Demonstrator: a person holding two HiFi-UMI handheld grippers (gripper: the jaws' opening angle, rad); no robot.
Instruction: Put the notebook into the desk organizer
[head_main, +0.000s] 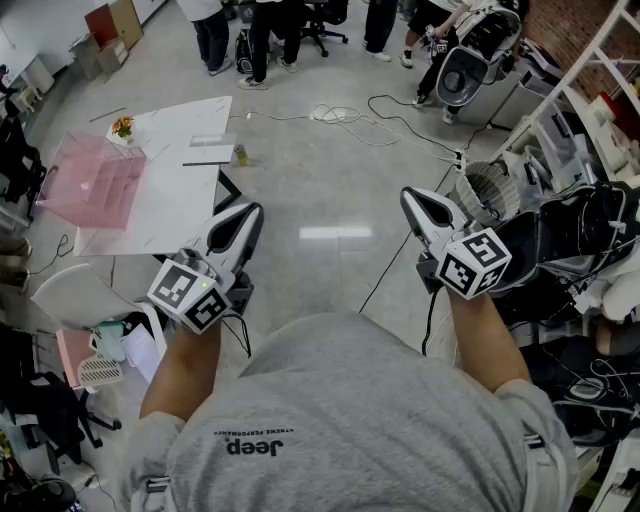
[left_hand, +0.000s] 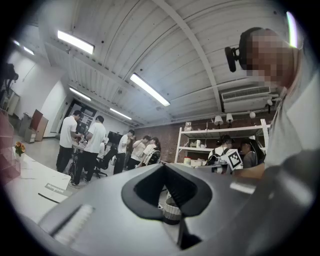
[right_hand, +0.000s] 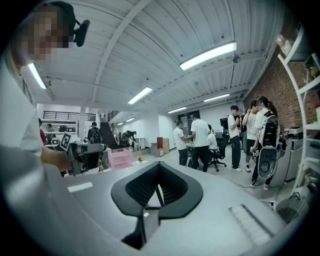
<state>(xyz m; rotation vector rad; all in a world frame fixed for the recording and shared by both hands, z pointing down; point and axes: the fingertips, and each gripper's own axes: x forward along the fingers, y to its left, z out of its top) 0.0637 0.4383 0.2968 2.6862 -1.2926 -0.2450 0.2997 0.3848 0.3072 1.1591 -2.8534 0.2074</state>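
Observation:
The pink see-through desk organizer (head_main: 95, 180) stands on the left part of a white table (head_main: 175, 215); in the right gripper view the organizer (right_hand: 120, 157) shows far off. A flat grey notebook (head_main: 210, 152) lies near the table's far right corner. Both grippers are held up in front of the person's chest, above the floor and away from the table. The left gripper (head_main: 243, 222) has its jaws together with nothing in them, as the left gripper view (left_hand: 167, 189) shows. The right gripper (head_main: 418, 205) is likewise shut and empty (right_hand: 157, 187).
A small flower pot (head_main: 123, 127) and a little bottle (head_main: 240, 155) sit at the table's far side. Several people stand at the back around an office chair (head_main: 322, 22). Cables (head_main: 400, 125) cross the floor. Bags and a shelf (head_main: 590, 90) crowd the right; a white chair (head_main: 75, 295) stands lower left.

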